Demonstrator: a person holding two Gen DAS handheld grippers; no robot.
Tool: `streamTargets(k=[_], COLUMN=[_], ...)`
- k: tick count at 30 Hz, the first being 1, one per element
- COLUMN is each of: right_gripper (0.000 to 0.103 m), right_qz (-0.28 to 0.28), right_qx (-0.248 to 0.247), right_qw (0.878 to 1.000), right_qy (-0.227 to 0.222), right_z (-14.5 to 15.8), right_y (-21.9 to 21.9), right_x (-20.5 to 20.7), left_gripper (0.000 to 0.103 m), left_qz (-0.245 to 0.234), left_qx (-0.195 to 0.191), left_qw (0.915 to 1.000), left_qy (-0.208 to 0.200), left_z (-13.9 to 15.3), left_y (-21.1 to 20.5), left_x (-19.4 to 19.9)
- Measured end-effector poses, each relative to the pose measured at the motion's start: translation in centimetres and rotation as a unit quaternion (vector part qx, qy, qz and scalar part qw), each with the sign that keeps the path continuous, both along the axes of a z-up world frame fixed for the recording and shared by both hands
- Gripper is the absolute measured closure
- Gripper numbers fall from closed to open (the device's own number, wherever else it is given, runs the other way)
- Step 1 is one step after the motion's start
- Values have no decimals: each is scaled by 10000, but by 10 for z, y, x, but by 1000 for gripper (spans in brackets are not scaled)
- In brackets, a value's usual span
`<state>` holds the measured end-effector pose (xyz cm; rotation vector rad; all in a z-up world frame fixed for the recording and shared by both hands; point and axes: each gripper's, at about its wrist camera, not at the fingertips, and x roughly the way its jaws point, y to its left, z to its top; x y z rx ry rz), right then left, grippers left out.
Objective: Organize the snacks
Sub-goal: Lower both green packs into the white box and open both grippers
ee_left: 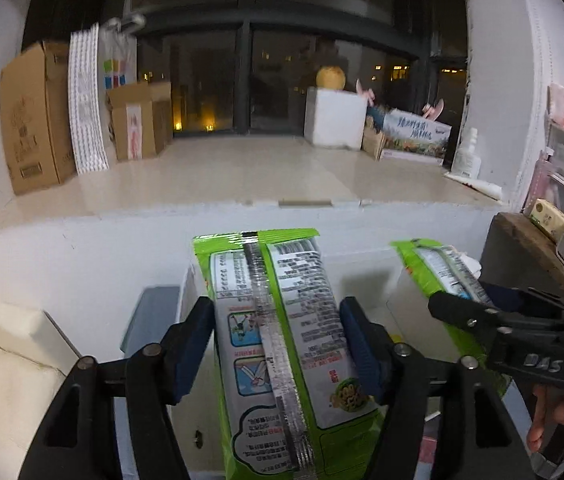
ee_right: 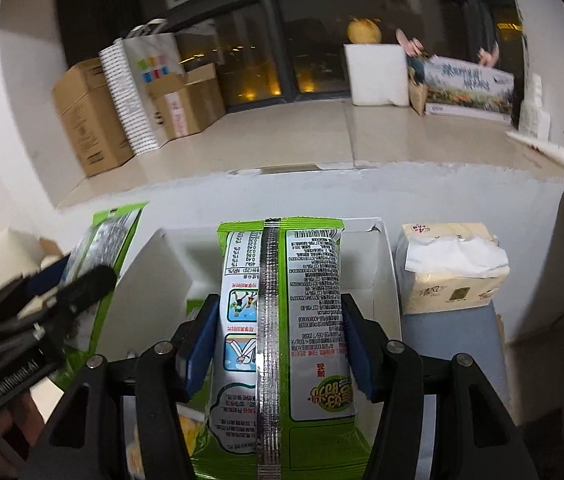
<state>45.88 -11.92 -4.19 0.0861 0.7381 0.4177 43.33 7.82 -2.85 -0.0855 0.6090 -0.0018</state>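
The left gripper [ee_left: 278, 344] is clamped on a green snack bag [ee_left: 282, 340], its blue pads [ee_left: 355, 344] pressing the bag's two sides so the pack stands upright, back seam toward the camera. Below it in the left wrist view lies a white open box [ee_left: 365, 268], and the bag hangs over the box's left part; whether its bottom touches the box floor cannot be told.

The right gripper [ee_right: 278, 344] holds a second green snack bag [ee_right: 282, 332] the same way, upright between its pads [ee_right: 198, 348], silver seam facing the lens, nutrition print upside down. This bag sits over the middle of the white box [ee_right: 381, 264], whose flaps [ee_right: 154, 280] stand open at the left and right. In the left wrist view the right gripper [ee_left: 461, 304] shows at the right edge with its bag [ee_left: 437, 276] just beside the first one; in the right wrist view the left gripper [ee_right: 78, 284] appears blurred at the left with its bag [ee_right: 102, 240].

Just to the right of the box a pack of yellow tissues [ee_right: 449, 268] rests on a grey surface [ee_right: 453, 344], one white sheet poking out of the top. Behind everything runs a white ledge wall and a pale window sill [ee_right: 301, 136] carrying brown cardboard boxes [ee_right: 90, 116], a white paper bag [ee_right: 158, 68], a white foam box [ee_right: 375, 74] with a yellow round fruit [ee_right: 363, 30] on top, and a printed carton [ee_right: 467, 86] lying on its side
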Motion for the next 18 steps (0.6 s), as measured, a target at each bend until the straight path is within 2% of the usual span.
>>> streamTargets(k=[1,2,3,5,8,14,18], right_gripper=[21,6,0,0,0,0,0], right_qz=[-5,-23,-146,-218,-265,-268,-221], right_qx=[46,21,-139,-310,-436,-245,62], right_qw=[10000,9999,9996,9993,9985,9991,9995], right_qy=[77,134,174,-9,-213,-219,-201], right_z=[-3,-5,-7,-8,-10,-7,-2], right_y=[0,0,1,2,-2,-14,-30], right_x=[6,9,12,8,1,-8,-35], left_gripper=[14,7,1,0,0,0,0], left_qz=[-3,64,103,235,150,137,37], left_qx=[-103,-196,-202,-34,16,10,11], left_qw=[9999,9997,9997,9997,9999,9999,10000], left_qy=[93,116,85,-16,43,51,-69], left_z=[-5,-10,-13,-18,-24,-20,-14], left_y=[2,6,6,6,5,5,2], left_x=[5,7,5,0,-4,-20,-57])
